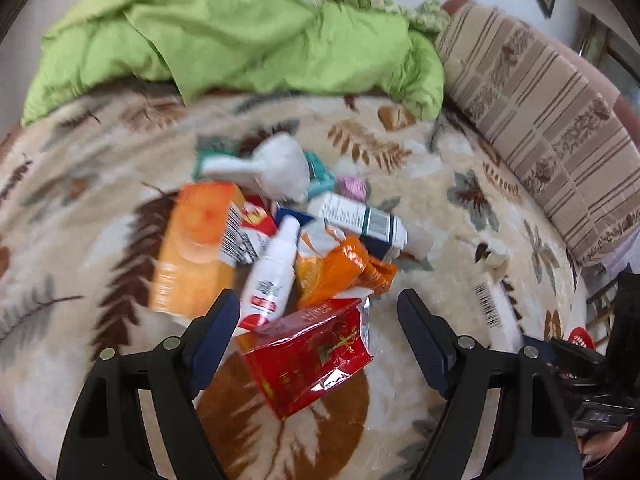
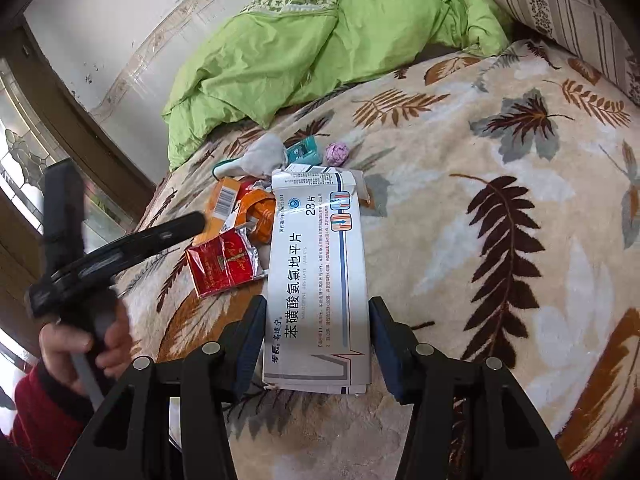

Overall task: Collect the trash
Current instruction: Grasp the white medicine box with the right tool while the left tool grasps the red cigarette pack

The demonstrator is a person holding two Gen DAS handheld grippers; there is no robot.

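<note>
A: The right tool (image 2: 318, 340) is clenched on the white medicine box (image 2: 316, 280), carried above the leaf-patterned blanket (image 2: 500, 140) beside the trash pile.

B: And the left tool (image 1: 318, 312)?

A: Released, jaws wide, holding nothing, poised over the red foil packet (image 1: 312, 356) at the pile's near edge. The white bottle (image 1: 272, 272) and orange wrapper (image 1: 344, 268) lie just behind.

B: Risks?

A: I'd judge the foil could slide or crumple away on the soft blanket, or a finger could catch the bottle too.

B: Room?

A: Open blanket to the right; green quilt (image 1: 240, 32) and striped cushion (image 1: 540, 112) sit well apart.
</note>
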